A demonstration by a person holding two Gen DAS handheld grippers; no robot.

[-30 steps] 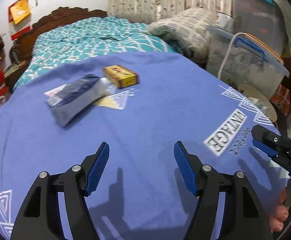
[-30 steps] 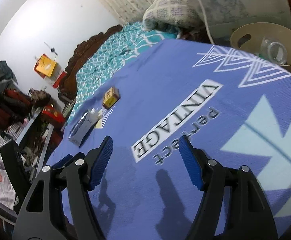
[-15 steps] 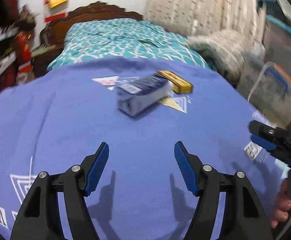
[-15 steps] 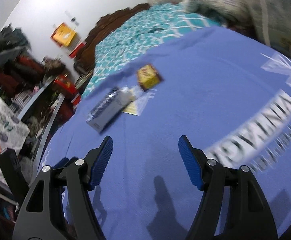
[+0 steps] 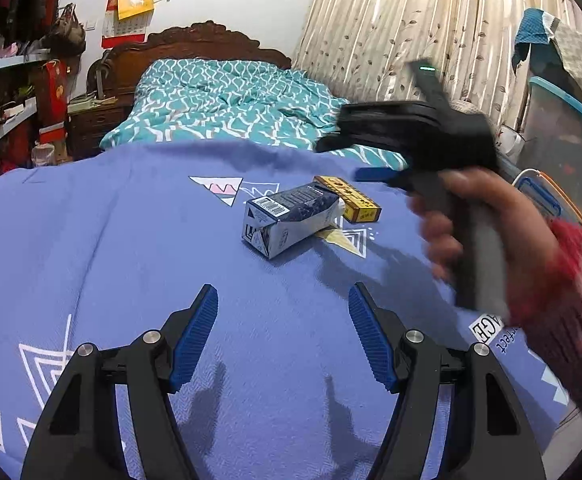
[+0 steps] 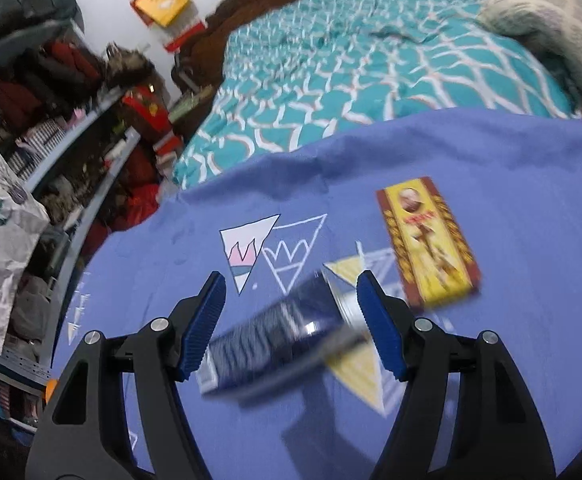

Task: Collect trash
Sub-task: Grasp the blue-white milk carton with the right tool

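A blue and white carton [image 5: 291, 220] lies on its side on the blue printed cloth [image 5: 131, 240], with a flat yellow box [image 5: 351, 200] just behind it. My left gripper [image 5: 283, 296] hangs open and empty short of the carton, aimed at it. In the right wrist view, my right gripper [image 6: 291, 280] is open with the blurred carton [image 6: 275, 336] lying between its fingers, and the pads are not pressing on it. The yellow box [image 6: 427, 244] lies just right of the right finger. A hand [image 5: 491, 220] in a red sleeve holds that gripper above the boxes.
Behind the cloth is a bed with a teal patterned quilt [image 5: 227, 100] and a carved headboard. Cluttered shelves [image 5: 3, 80] run along the left. Clear storage bins [image 5: 563, 148] and a curtain stand at the right. The cloth's edge drops off at the lower right.
My right gripper swept in from the right and now straddles the carton. The left gripper swung toward the carton, which now sits centred ahead. Both stayed open.
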